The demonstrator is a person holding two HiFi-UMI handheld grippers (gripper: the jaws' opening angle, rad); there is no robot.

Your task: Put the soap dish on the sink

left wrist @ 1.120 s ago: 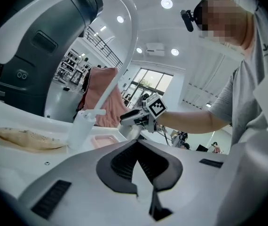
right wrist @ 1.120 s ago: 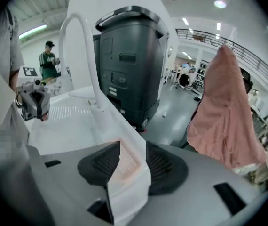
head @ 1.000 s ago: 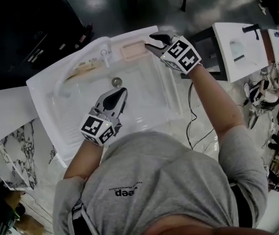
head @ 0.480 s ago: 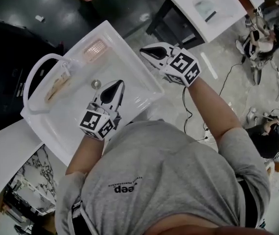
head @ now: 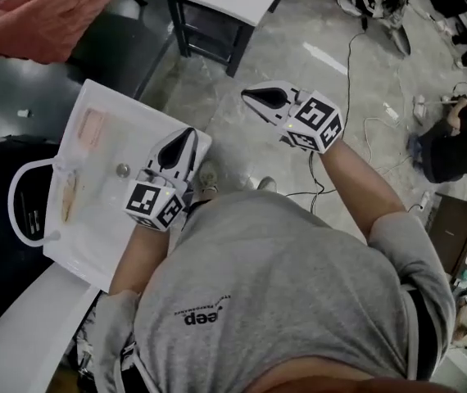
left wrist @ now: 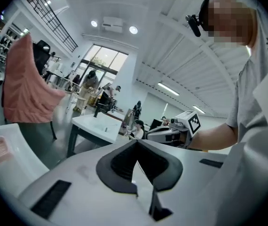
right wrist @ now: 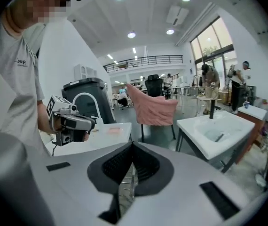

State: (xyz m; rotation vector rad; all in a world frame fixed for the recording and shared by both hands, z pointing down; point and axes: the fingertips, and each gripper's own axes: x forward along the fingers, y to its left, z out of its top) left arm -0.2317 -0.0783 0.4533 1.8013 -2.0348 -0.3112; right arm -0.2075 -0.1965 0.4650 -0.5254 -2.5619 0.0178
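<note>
Our left gripper's [head: 186, 136] jaws were closed together with nothing between them, and the right gripper's [head: 250, 96] jaws were likewise pressed together and empty. The left gripper hung over the right edge of the sink [head: 86, 237], pointing past it. The right gripper hung over the floor [head: 299, 51], well apart from the sink. The soap dish [head: 92, 126] lay flat on the sink's rim at its far corner, apart from both grippers, with the drain [head: 123, 169] nearer us in the basin.
</note>
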